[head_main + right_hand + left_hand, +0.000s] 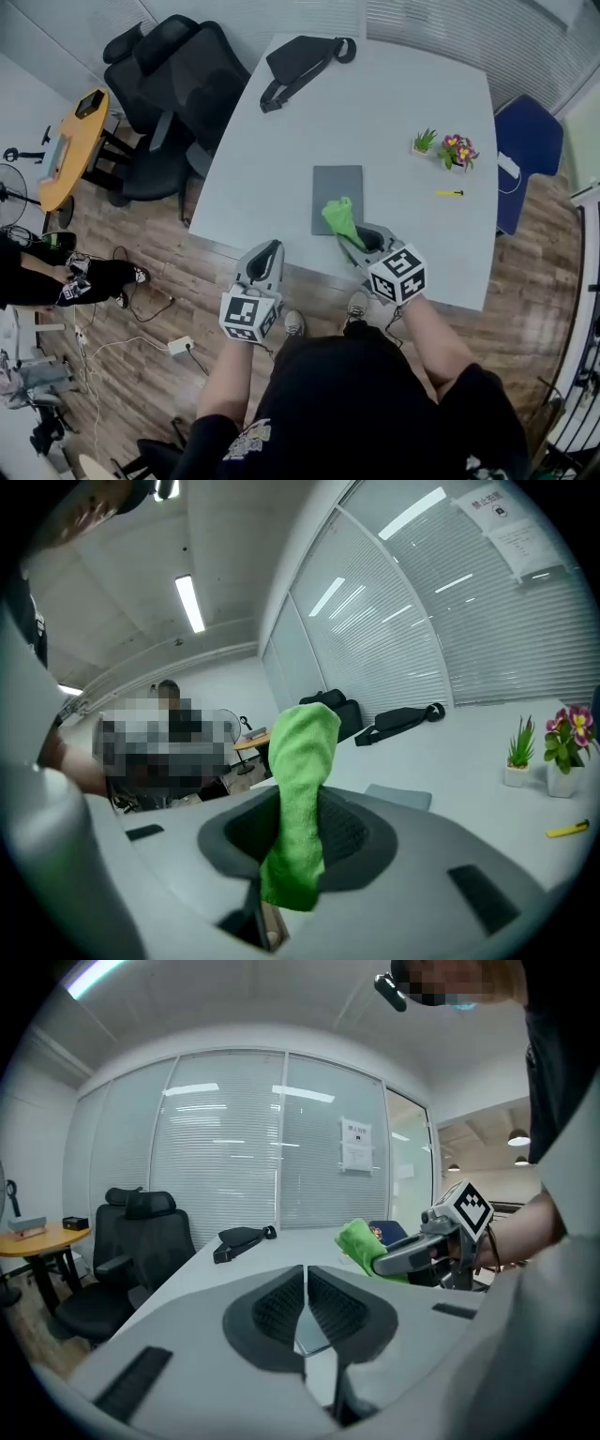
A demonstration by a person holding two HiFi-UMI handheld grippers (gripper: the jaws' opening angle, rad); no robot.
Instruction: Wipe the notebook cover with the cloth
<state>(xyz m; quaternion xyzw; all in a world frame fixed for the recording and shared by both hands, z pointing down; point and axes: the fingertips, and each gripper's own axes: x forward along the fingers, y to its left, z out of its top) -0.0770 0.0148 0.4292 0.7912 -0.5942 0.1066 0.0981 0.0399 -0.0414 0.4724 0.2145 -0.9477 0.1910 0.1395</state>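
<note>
On the white counter (394, 122) the grey notebook (334, 183) is lying unheld, the right hand-held gripper (364, 246) is clamping the green cloth (338, 217) over its near corner, the left hand-held gripper (270, 253) is hanging clenched on nothing, so wiping may be pushing the notebook away.

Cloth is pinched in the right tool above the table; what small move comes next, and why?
Probably lower the right tool until the green cloth touches the grey notebook: the cloth is clamped in it, held by the notebook's near corner, and nothing lies on the cover.
</note>
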